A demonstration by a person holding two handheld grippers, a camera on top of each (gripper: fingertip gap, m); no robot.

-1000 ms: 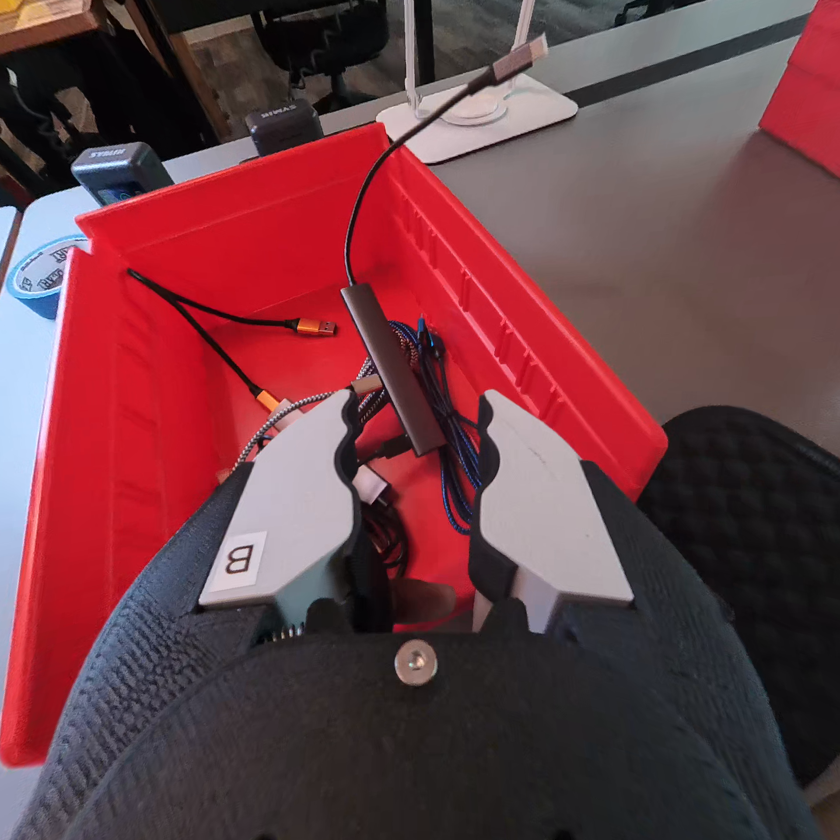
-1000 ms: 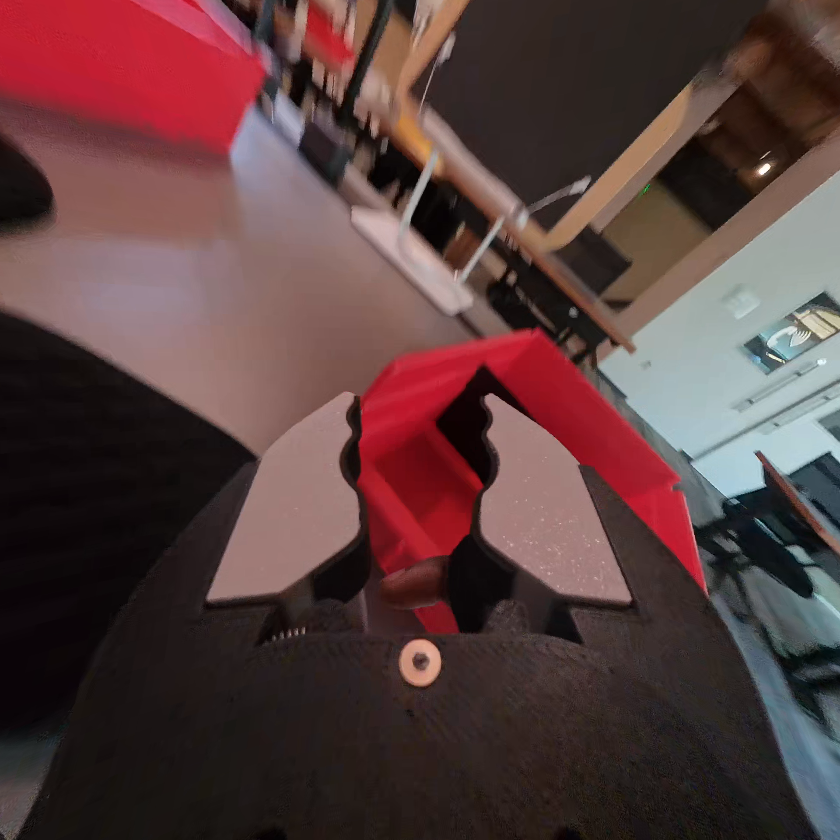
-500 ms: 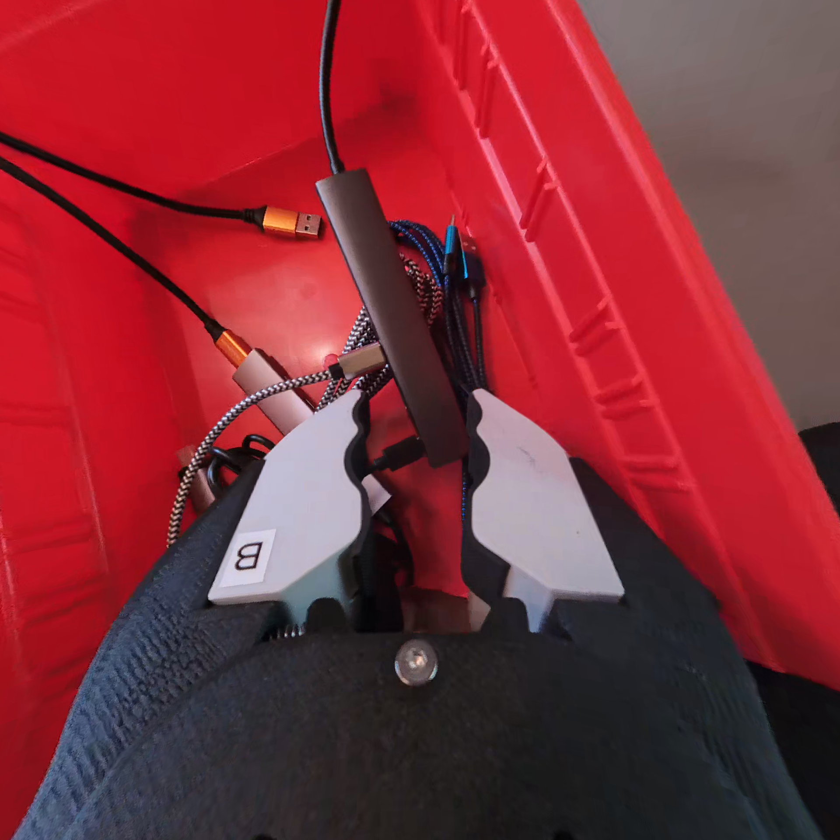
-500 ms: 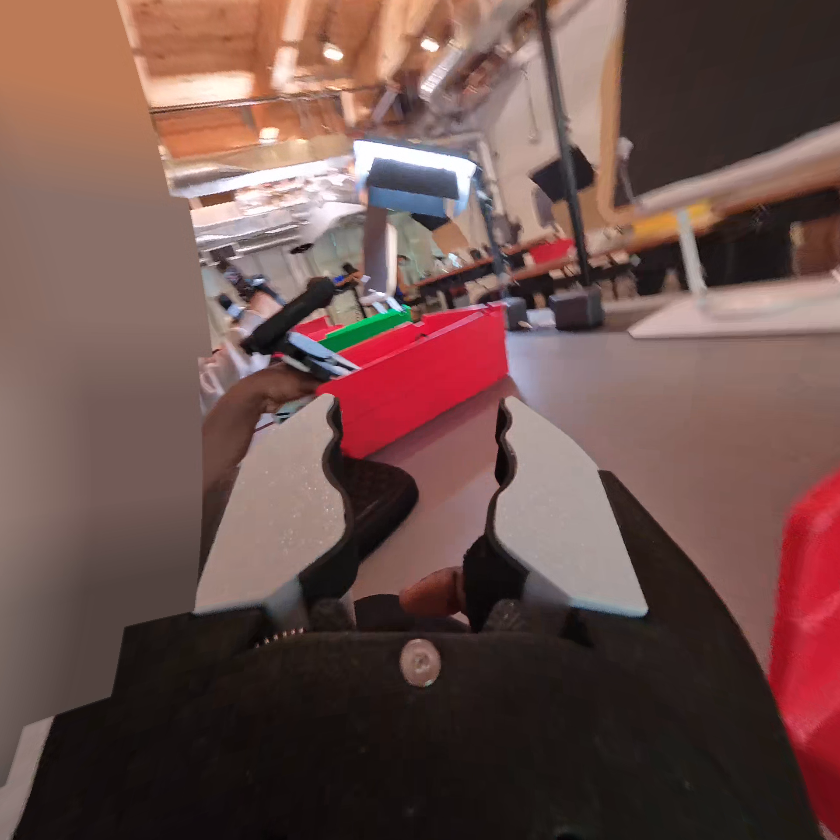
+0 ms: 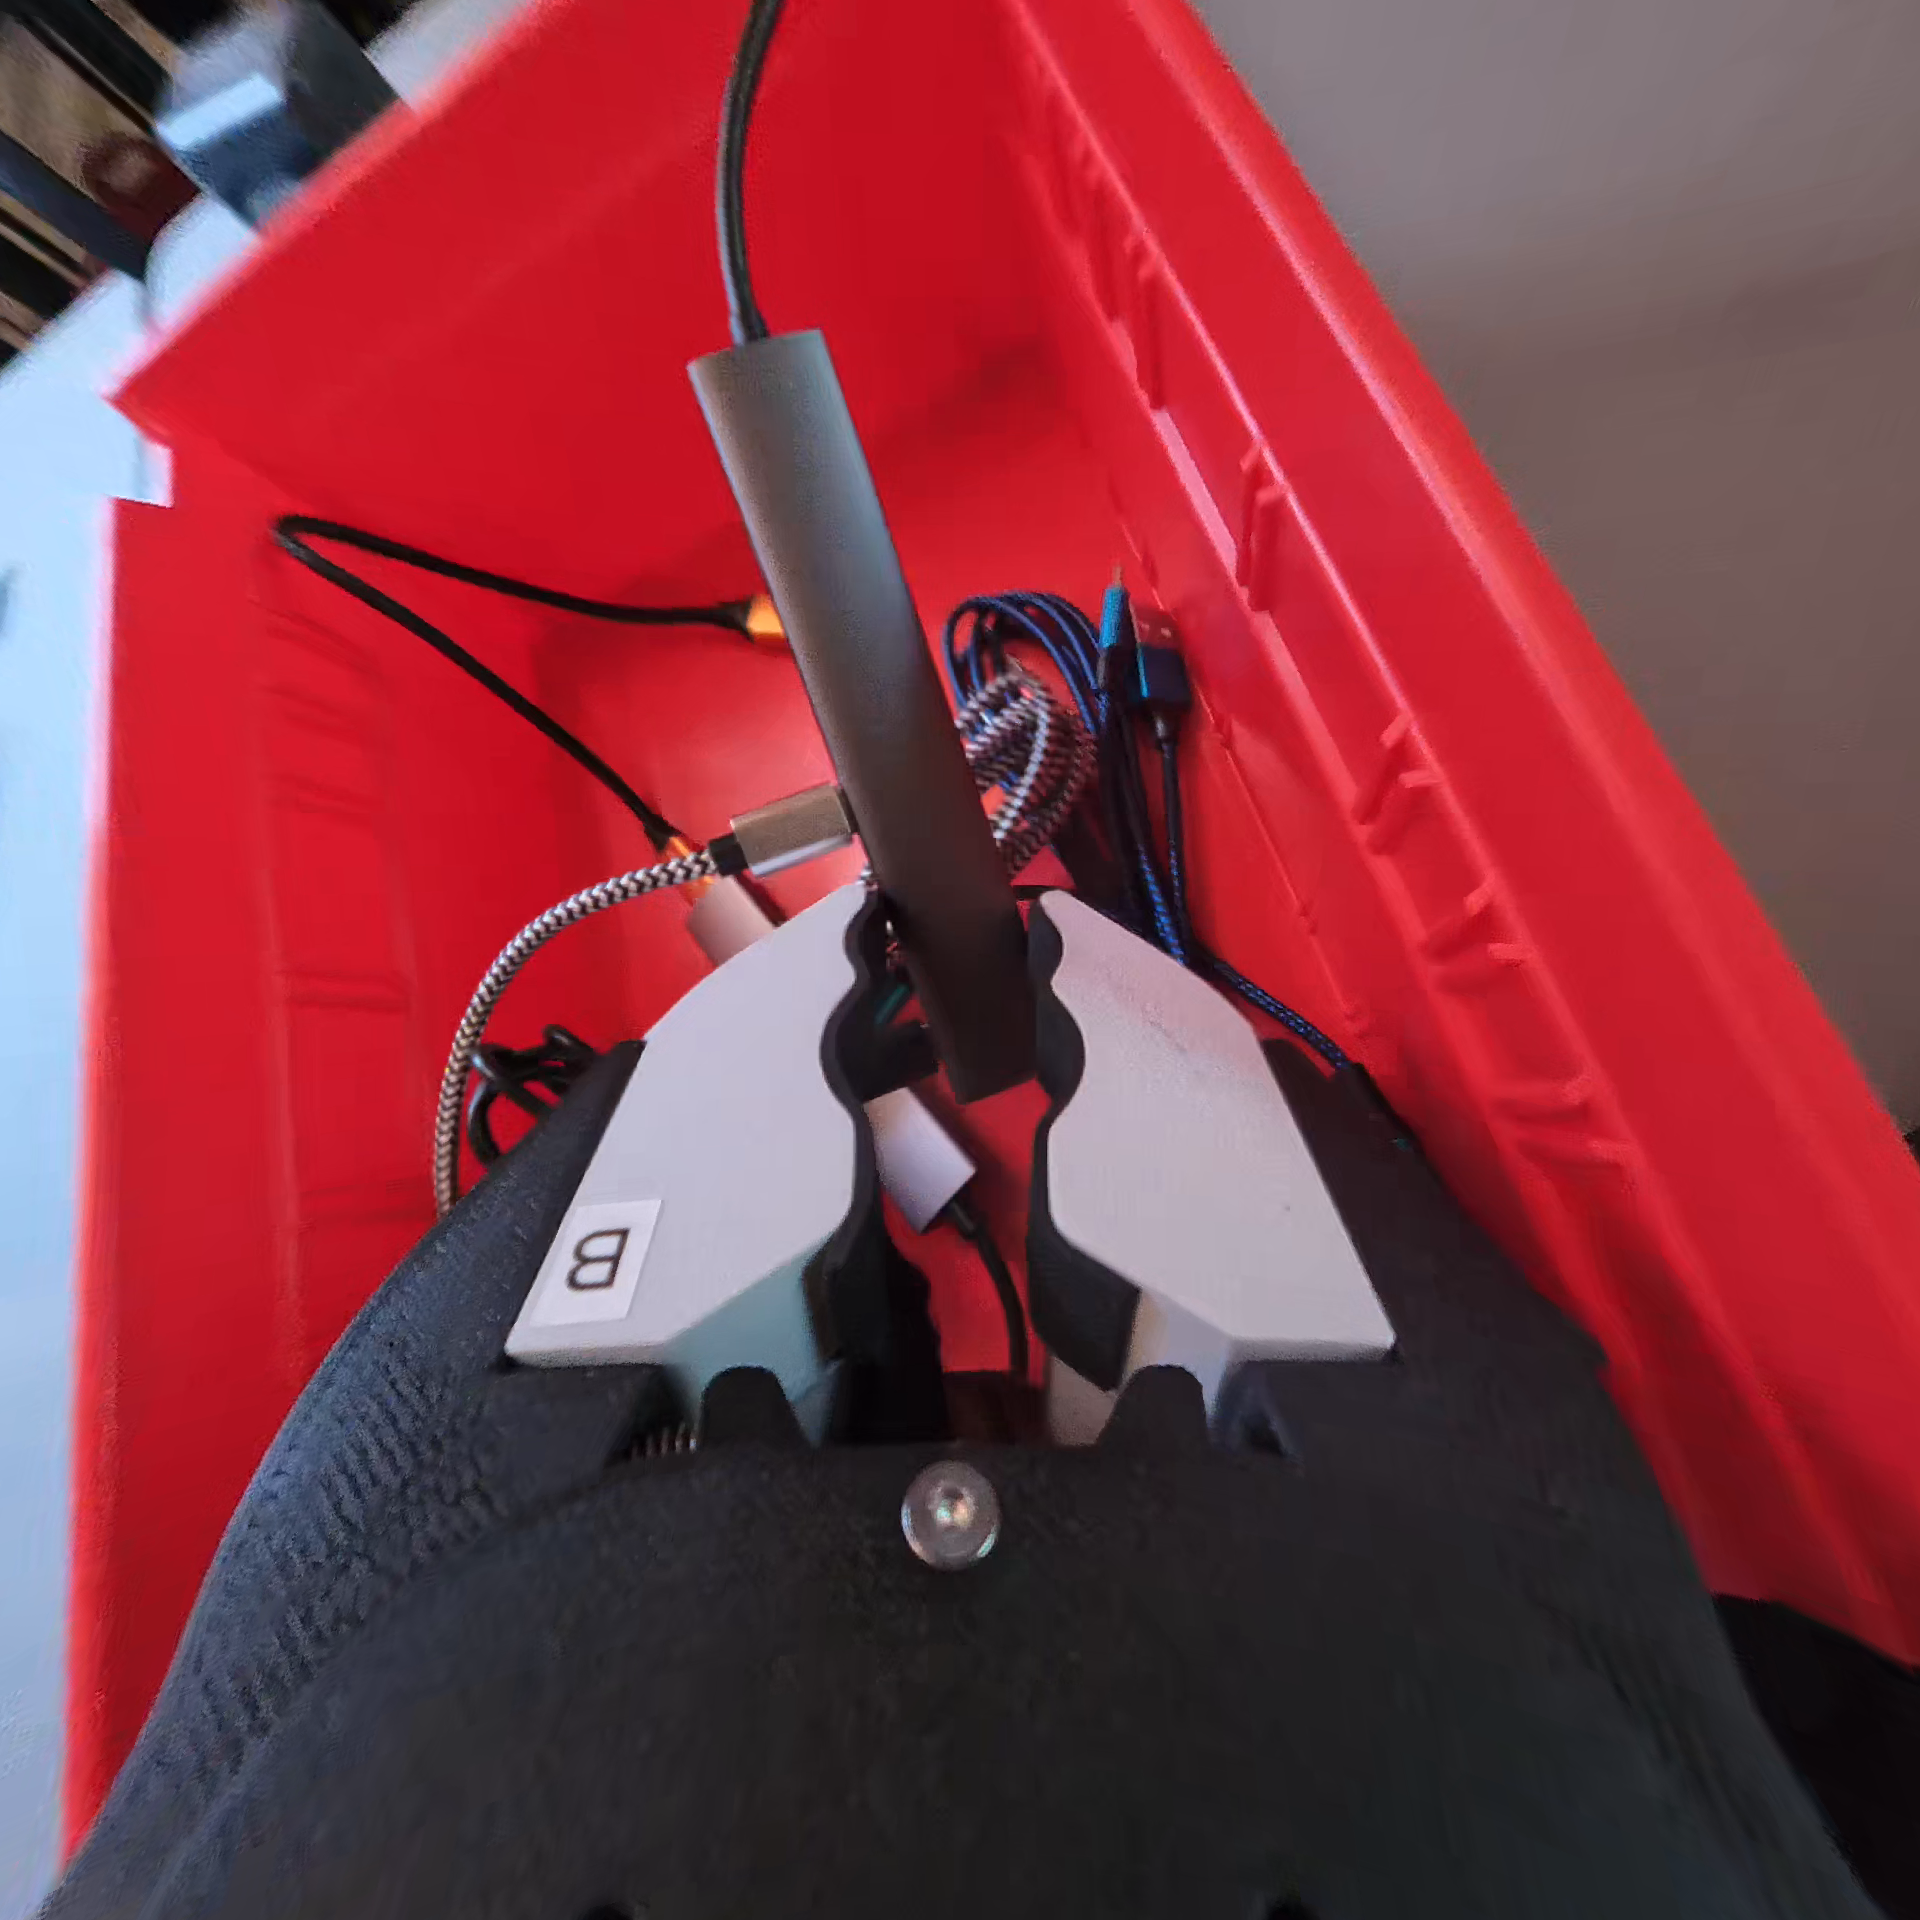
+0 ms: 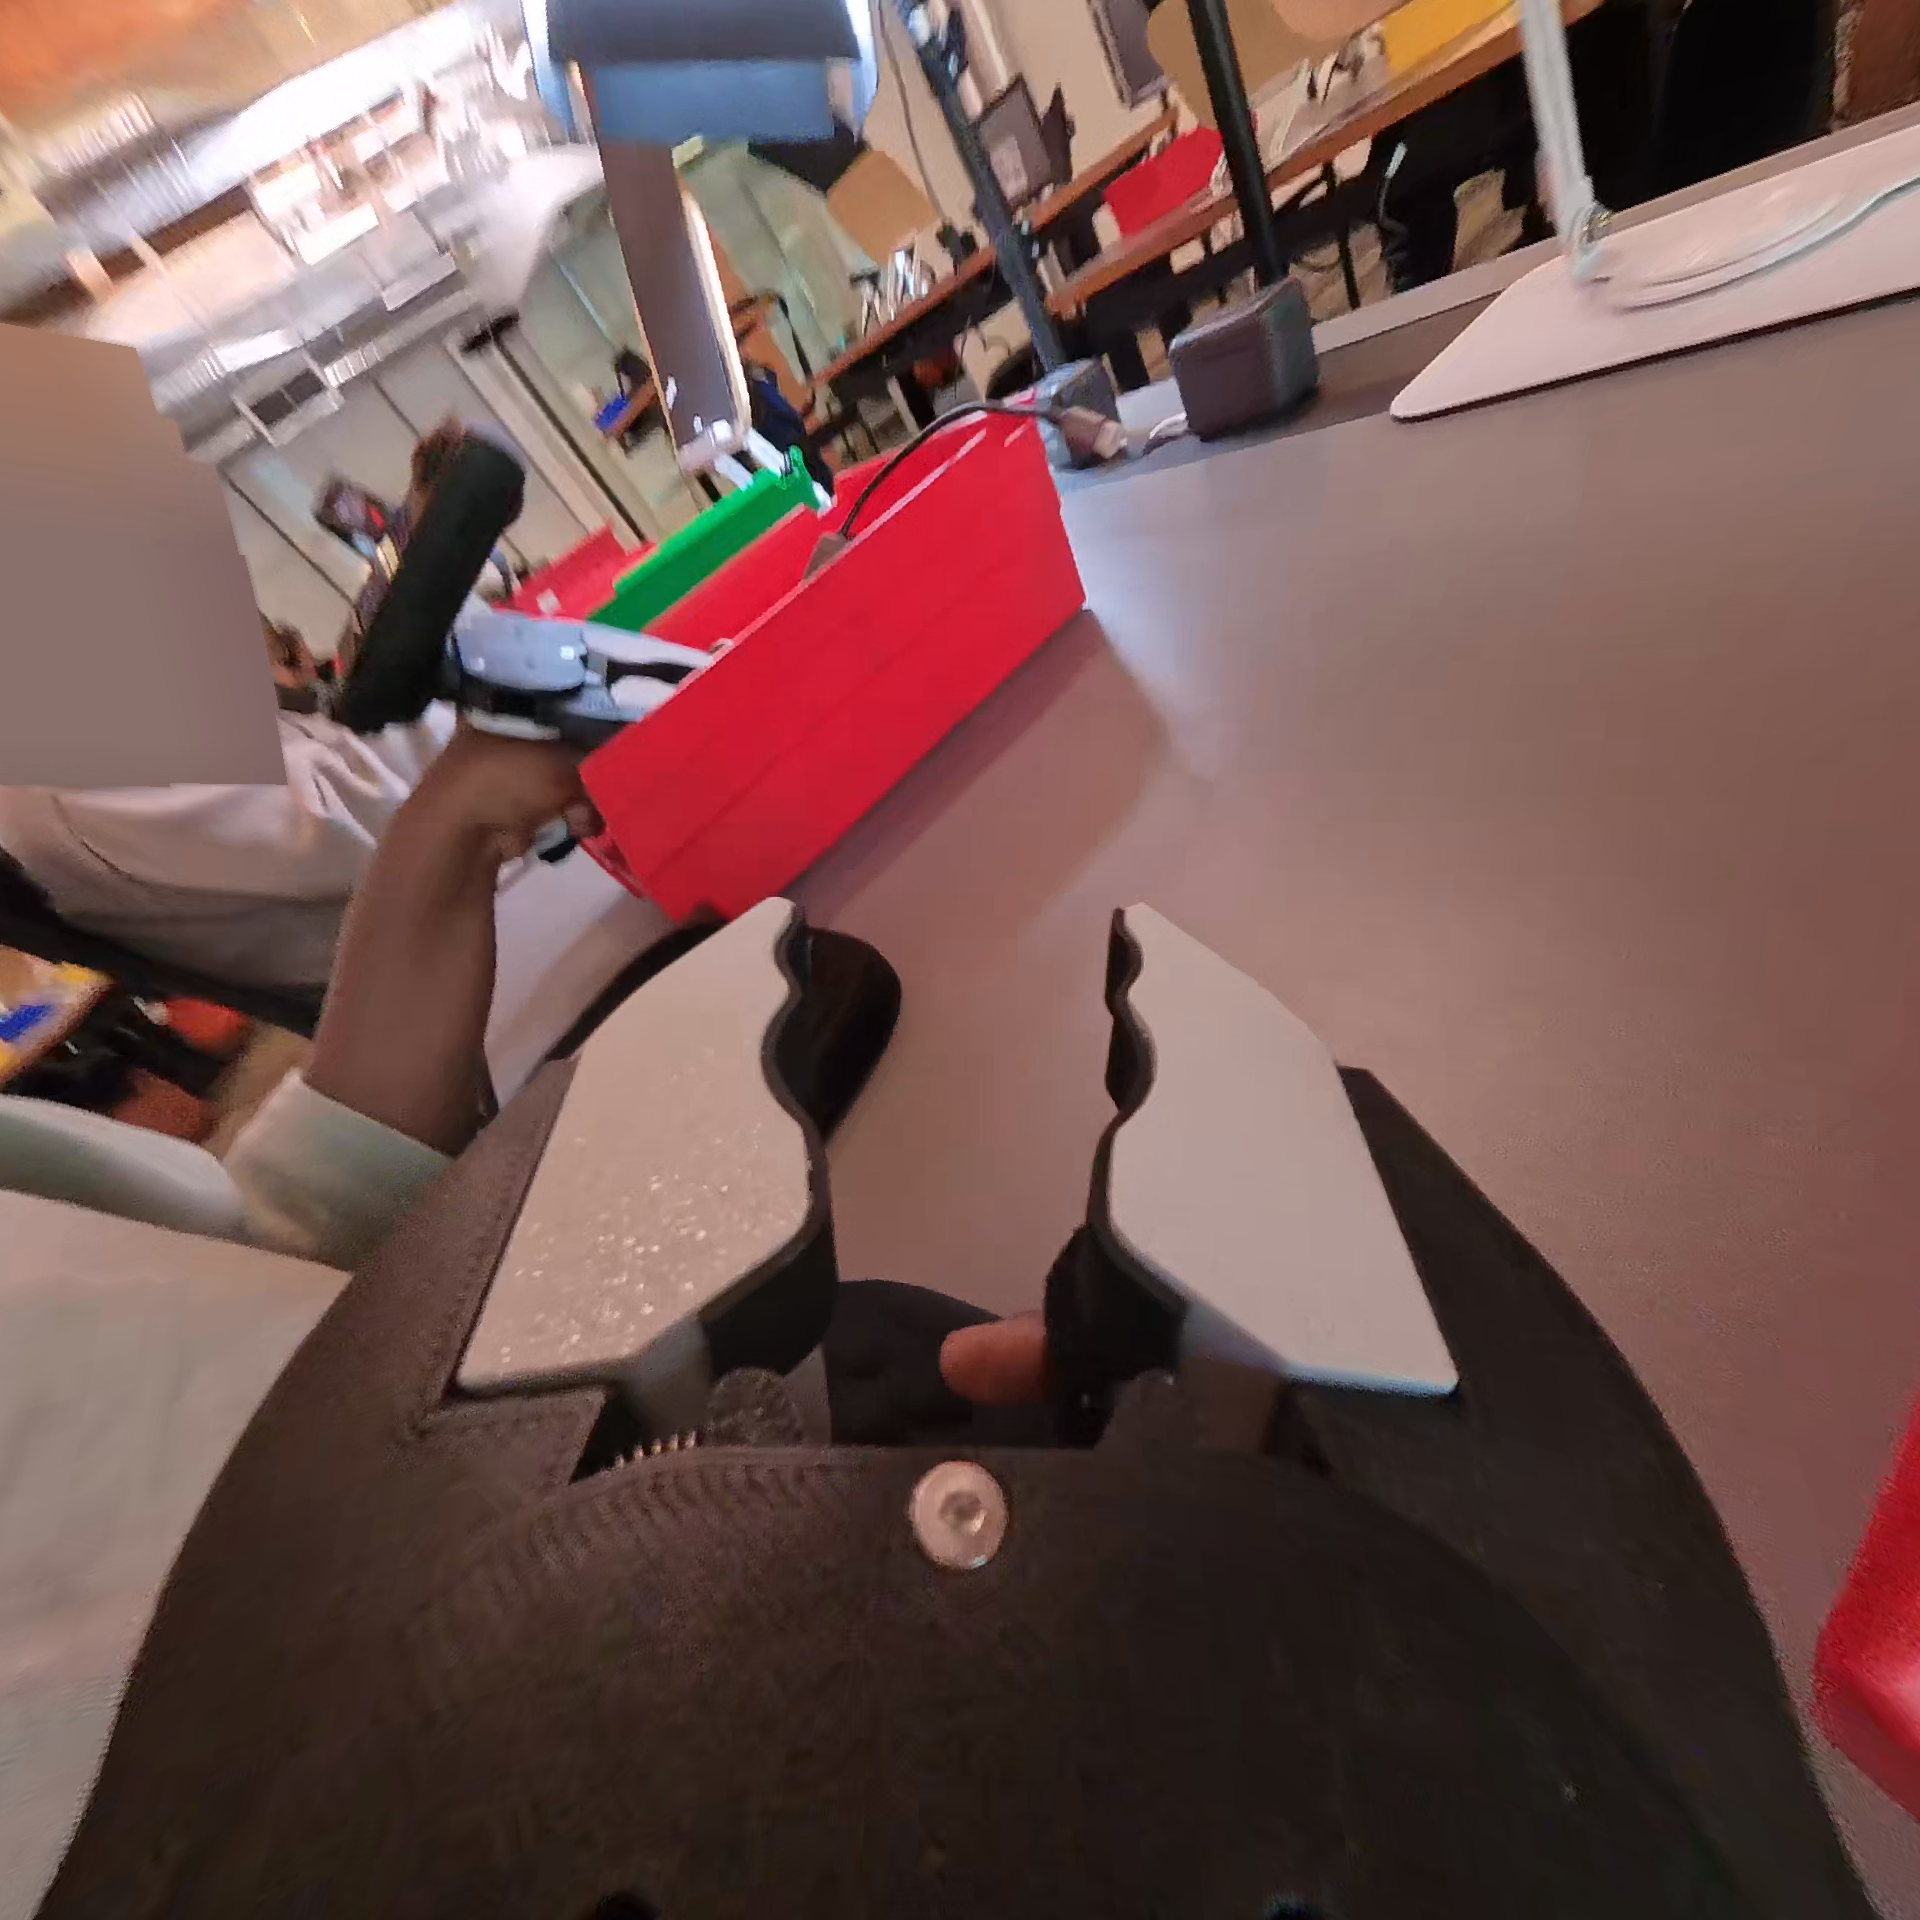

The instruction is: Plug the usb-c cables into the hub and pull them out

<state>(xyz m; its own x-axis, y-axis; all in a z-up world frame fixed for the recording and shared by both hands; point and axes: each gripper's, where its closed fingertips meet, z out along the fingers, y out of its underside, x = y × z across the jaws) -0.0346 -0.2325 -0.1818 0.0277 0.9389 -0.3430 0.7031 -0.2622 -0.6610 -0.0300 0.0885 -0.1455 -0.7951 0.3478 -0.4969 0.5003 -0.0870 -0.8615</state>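
A slim dark grey hub (image 5: 873,707) stands tilted inside the red bin (image 5: 436,312), its own black cable (image 5: 732,166) running up and out over the far wall. My left gripper (image 5: 951,914) is shut on the hub's near end. A black-and-white braided cable (image 5: 499,966) is plugged into the hub's left side by a silver connector (image 5: 790,831). A blue braided cable (image 5: 1132,727) and a black cable with orange plugs (image 5: 468,644) lie loose in the bin. My right gripper (image 6: 951,925) is open and empty above the grey table (image 6: 1455,727), right of the bin (image 6: 831,675).
A white connector (image 5: 920,1153) lies under the left fingers. In the right wrist view, a black mat (image 6: 852,997) lies near the fingertips, another red bin (image 6: 1881,1610) at the right edge, a green bin (image 6: 717,530) behind, a white stand base (image 6: 1662,312) far right. The gap from one gripper's tips to the other's is roughly 35 cm.
My left gripper went down into the bin and closed on the hub's near end; the hub now stands higher. The right gripper swung round to face the bin, still open.
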